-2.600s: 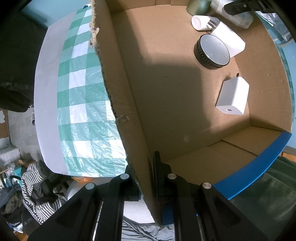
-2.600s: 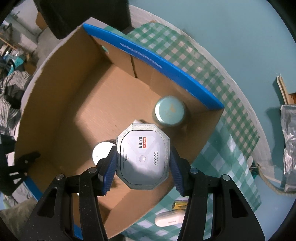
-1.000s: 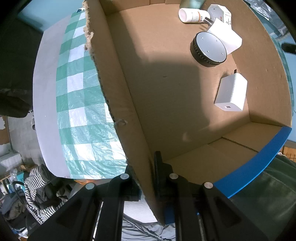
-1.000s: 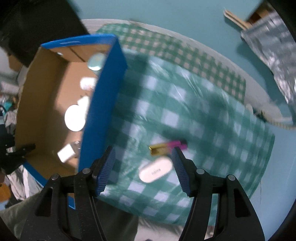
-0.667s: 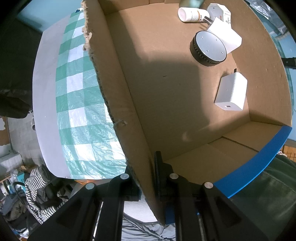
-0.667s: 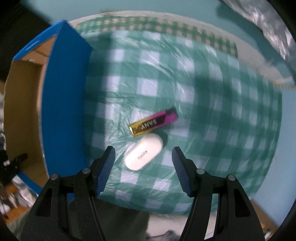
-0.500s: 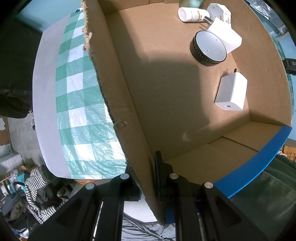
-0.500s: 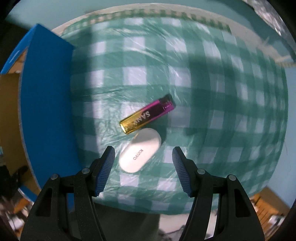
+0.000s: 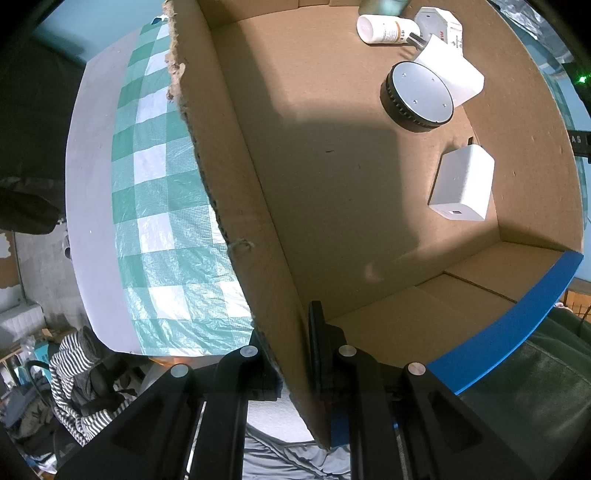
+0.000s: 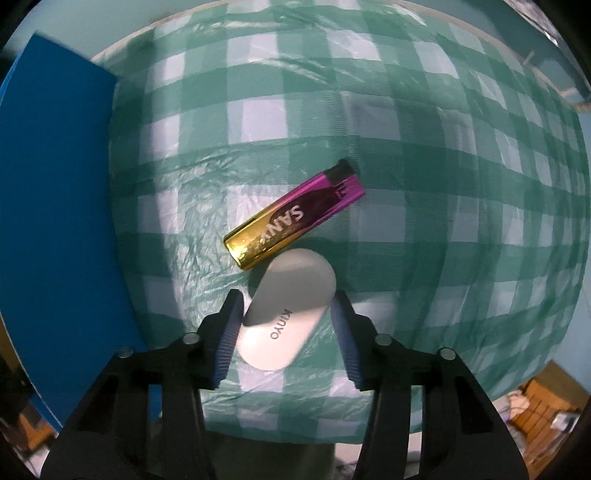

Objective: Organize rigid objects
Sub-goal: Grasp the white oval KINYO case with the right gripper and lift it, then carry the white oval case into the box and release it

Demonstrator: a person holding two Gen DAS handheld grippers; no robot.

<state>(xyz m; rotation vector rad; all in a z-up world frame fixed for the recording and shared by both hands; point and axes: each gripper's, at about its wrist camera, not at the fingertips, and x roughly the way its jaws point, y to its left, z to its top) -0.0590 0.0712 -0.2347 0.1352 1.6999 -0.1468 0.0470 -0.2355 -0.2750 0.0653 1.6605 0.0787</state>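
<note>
A green-and-white checked tablecloth point(image 10: 406, 122) covers the table, and on it stands an open cardboard box point(image 9: 332, 184) with a blue outer face. The left gripper point(image 9: 291, 354) is clamped on the box's near side wall, one finger inside and one outside. Inside the box, toward its far right, lie a white power adapter point(image 9: 463, 184), a round black-rimmed disc with a grey top point(image 9: 419, 94), a white bottle on its side point(image 9: 384, 29) and other white items. To the right of the box, the right gripper point(image 10: 286, 325) points down over a white oval KINYO case point(image 10: 288, 310); its jaws are closing, the case between them, the pads not clearly pressing yet. Just beyond the case lies a gold-to-purple lighter point(image 10: 295, 214).
</note>
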